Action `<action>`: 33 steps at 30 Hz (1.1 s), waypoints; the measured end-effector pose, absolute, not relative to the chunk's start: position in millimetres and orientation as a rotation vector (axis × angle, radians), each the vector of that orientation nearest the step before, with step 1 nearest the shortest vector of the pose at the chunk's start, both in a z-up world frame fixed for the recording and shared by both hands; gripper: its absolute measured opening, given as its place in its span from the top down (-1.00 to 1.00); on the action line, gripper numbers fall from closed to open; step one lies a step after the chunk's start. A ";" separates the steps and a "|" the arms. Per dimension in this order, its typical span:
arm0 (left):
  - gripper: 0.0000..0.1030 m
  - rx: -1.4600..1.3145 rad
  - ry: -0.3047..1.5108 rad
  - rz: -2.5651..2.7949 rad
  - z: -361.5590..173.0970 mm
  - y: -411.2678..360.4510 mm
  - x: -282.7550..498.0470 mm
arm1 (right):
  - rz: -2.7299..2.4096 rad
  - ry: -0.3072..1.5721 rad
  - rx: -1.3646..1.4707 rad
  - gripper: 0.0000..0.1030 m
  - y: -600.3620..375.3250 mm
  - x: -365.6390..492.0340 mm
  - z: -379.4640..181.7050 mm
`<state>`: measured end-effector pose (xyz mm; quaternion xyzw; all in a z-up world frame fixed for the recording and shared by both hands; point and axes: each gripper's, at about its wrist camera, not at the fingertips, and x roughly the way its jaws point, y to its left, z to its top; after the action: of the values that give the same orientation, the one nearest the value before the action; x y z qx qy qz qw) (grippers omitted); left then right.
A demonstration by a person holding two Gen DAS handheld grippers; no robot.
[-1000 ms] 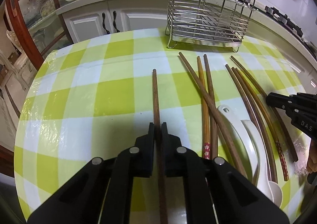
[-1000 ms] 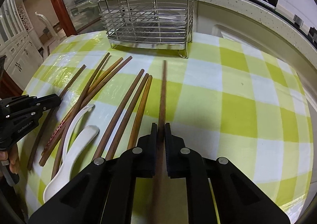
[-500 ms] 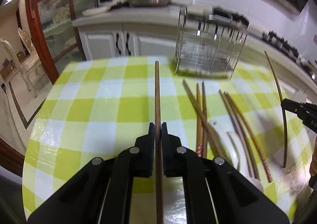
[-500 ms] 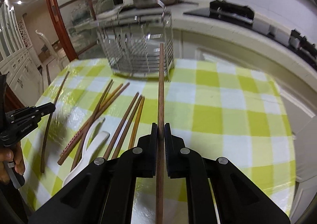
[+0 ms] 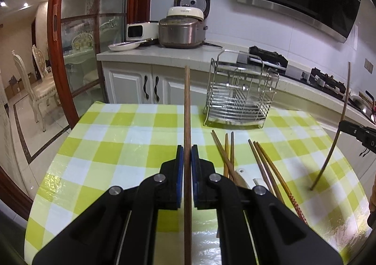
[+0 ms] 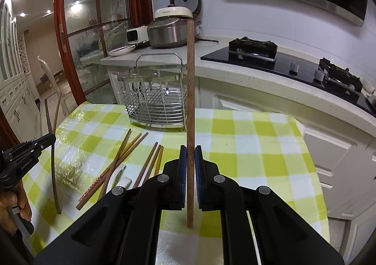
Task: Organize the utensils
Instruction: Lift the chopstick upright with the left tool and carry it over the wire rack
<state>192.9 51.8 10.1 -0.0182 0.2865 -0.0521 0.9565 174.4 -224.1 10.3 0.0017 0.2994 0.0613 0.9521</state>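
Both jaws were clamped: your left gripper (image 5: 187, 154) and right gripper (image 6: 190, 154) each held one brown chopstick (image 5: 187, 105) pointing to 12 o'clock above the table (image 5: 117, 143).

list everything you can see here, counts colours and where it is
held chopsticks: 2, dark brown wood, one clamped in the left tongs, one in the right tongs, both lifted off the table
loose chopsticks: about six, brown, lying on the tablecloth in front of the rack
spoons: apparently 2, white, among the loose chopsticks, partly hidden
wire rack: 1, silver metal, far edge of the table
tablecloth: 1, yellow-green and white check, covers the table
rice cooker: 1, brown with cream lid, on the counter
plate: 1, white, counter beside the cooker
gas hob: 1, black, counter at right
left tongs: black, shut
right tongs: black, shut
hand: 1, on the left tongs' handle
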 end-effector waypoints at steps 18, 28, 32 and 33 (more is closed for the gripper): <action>0.87 -0.041 0.456 -0.091 35.2 51.6 183.0 | 0.111 0.588 -0.004 0.82 -221.8 172.4 16.6; 0.88 -0.040 0.440 -0.083 44.9 48.8 184.3 | 0.101 0.567 -0.008 0.82 -219.5 174.6 24.7; 0.88 -0.041 0.420 -0.096 55.5 46.7 189.3 | 0.100 0.557 -0.009 0.82 -217.9 179.2 32.9; 0.88 -0.042 0.415 -0.103 59.0 46.2 191.0 | 0.102 0.553 -0.007 0.82 -217.9 181.7 36.8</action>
<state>191.0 46.2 59.0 -0.0208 0.2061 -0.0511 0.9770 181.7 -217.9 36.8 -0.0034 0.2727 0.0504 0.9608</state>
